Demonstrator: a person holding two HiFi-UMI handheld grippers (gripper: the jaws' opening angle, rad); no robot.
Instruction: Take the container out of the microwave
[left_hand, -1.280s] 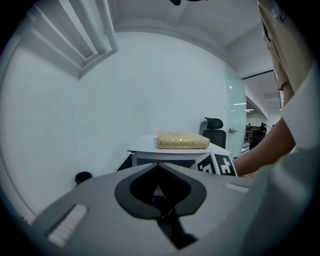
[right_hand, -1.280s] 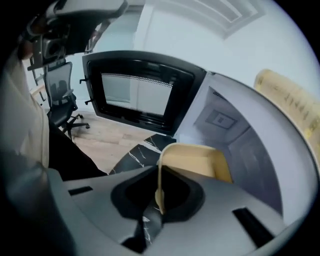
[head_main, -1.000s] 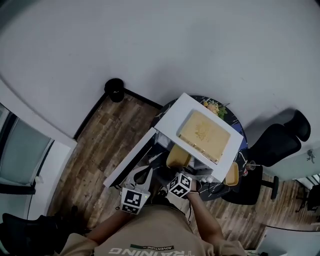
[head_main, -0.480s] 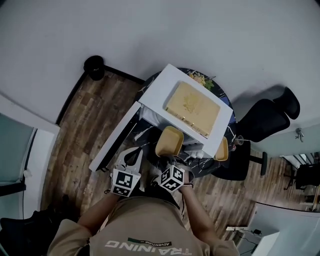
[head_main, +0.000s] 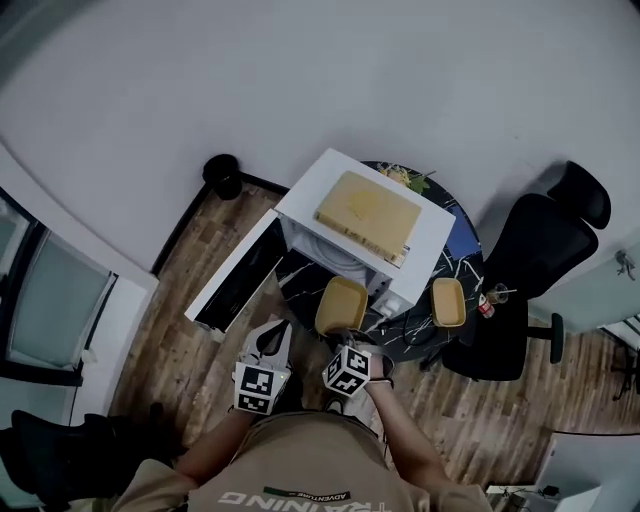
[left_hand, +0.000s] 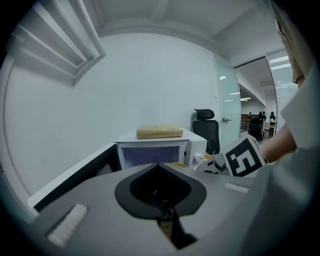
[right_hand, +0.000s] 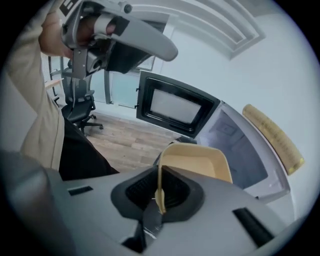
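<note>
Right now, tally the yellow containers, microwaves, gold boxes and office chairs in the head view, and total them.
Yellow containers: 2, the held container and the tabletop container
Microwave: 1
Gold box: 1
Office chair: 1
Total: 5

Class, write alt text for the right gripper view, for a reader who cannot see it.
The right gripper is clamped on the rim of a shallow yellow container, in front of the open microwave. Its door stands open at left; the left gripper shows top left.
</note>
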